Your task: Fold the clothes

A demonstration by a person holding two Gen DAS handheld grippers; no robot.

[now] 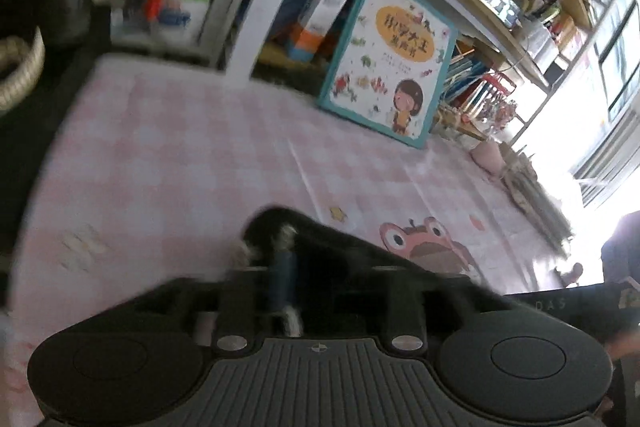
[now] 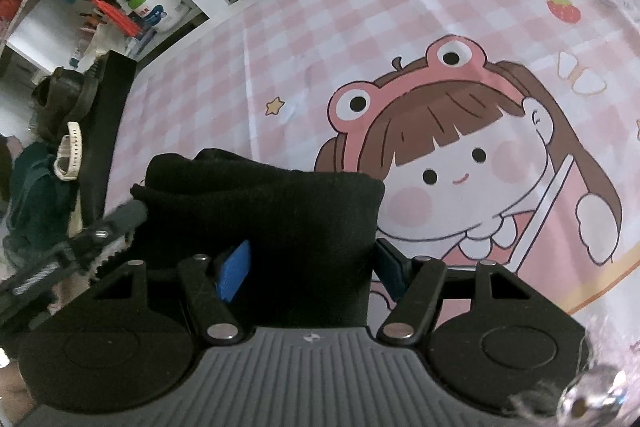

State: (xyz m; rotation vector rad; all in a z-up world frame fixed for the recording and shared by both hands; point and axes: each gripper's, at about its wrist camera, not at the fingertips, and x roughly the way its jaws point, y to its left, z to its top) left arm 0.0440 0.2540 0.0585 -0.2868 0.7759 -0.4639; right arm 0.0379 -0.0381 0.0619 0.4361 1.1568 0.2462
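Starting at the left, your left gripper (image 1: 280, 267) has its fingers pinched together on an edge of the black knitted garment (image 2: 260, 211). That view is smeared with motion blur, so you cannot read exactly how much fabric sits in the pinch. In the right wrist view the same gripper reaches in from the left and meets the left edge of the cloth.

The garment lies bunched and partly doubled over on the pink checked cartoon-print tablecloth (image 2: 360, 27) covering the bench, directly in front of your right gripper (image 2: 308, 267). That gripper's blue-padded fingers (image 2: 236, 271) stand spread, one on each side of the dark cloth, which runs between them without being clamped.

This looks like the middle of a fold: one edge is held and the other side is not yet taken.

Next you likely need to bring the right fingers together on the near edge, then carry both grips the same way so the layer lands flat, not rolled. Watch that the thick knit does not slip out on the left.

To the far right, the printed girl in a frog hood (image 2: 460, 155) marks open cloth where the folded piece could be laid.
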